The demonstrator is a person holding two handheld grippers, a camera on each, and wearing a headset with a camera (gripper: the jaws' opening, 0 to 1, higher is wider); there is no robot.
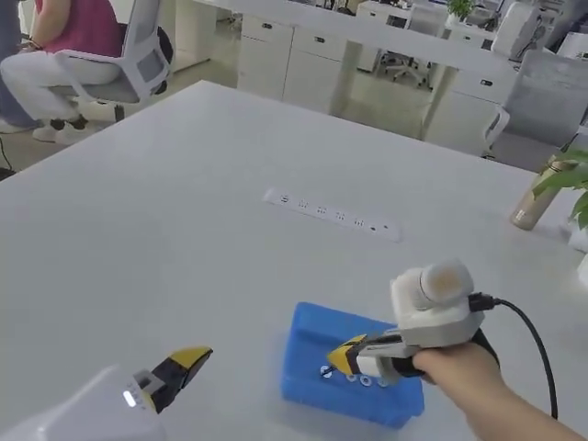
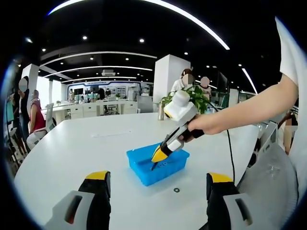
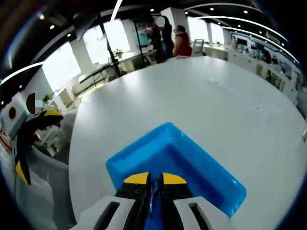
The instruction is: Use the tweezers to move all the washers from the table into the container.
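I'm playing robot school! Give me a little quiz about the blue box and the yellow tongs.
1. True or false: the left tongs are squeezed shut.
2. What do the right tongs grip? A) a spoon B) tweezers C) a cup
3. Fill in: in the left gripper view, one washer lies on the table, ____ the blue container.

Key: 1 false, they are wide open. 2 B. 3 outside, just beside it.
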